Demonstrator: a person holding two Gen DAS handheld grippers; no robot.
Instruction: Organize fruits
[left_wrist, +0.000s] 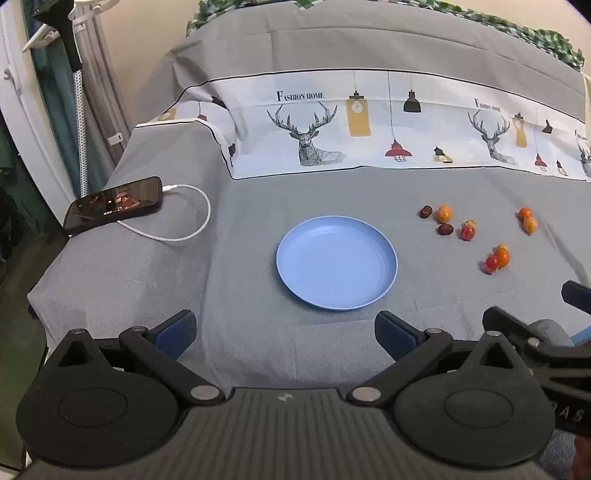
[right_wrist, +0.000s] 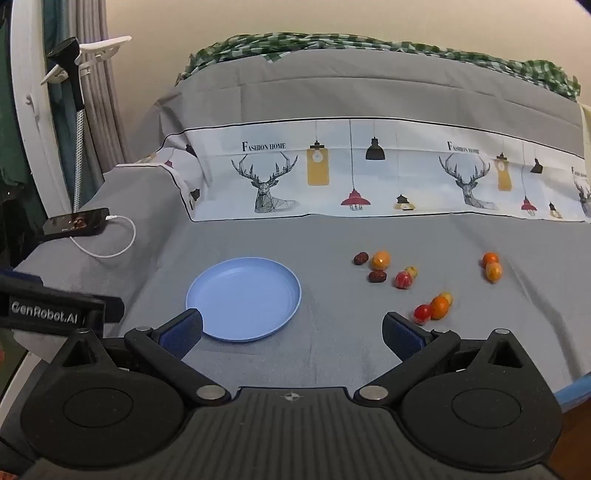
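An empty light-blue plate (left_wrist: 337, 263) (right_wrist: 243, 299) lies on the grey cloth. To its right several small fruits are scattered: two dark red dates (left_wrist: 426, 211) (right_wrist: 361, 258), orange ones (left_wrist: 444, 213) (right_wrist: 381, 260), a red-yellow one (left_wrist: 467, 231) (right_wrist: 403, 279), a pair at far right (left_wrist: 527, 219) (right_wrist: 492, 266), and a red and orange pair (left_wrist: 496, 259) (right_wrist: 432, 309) nearest. My left gripper (left_wrist: 284, 334) is open, empty, just short of the plate. My right gripper (right_wrist: 291, 334) is open, empty, between the plate and the nearest fruits.
A black phone (left_wrist: 113, 204) (right_wrist: 75, 222) with a white charging cable (left_wrist: 184, 214) lies at the left edge. A raised cushion with a deer-print band (left_wrist: 369, 125) (right_wrist: 351, 173) backs the surface. A lamp stand (left_wrist: 75, 92) and curtains stand at far left.
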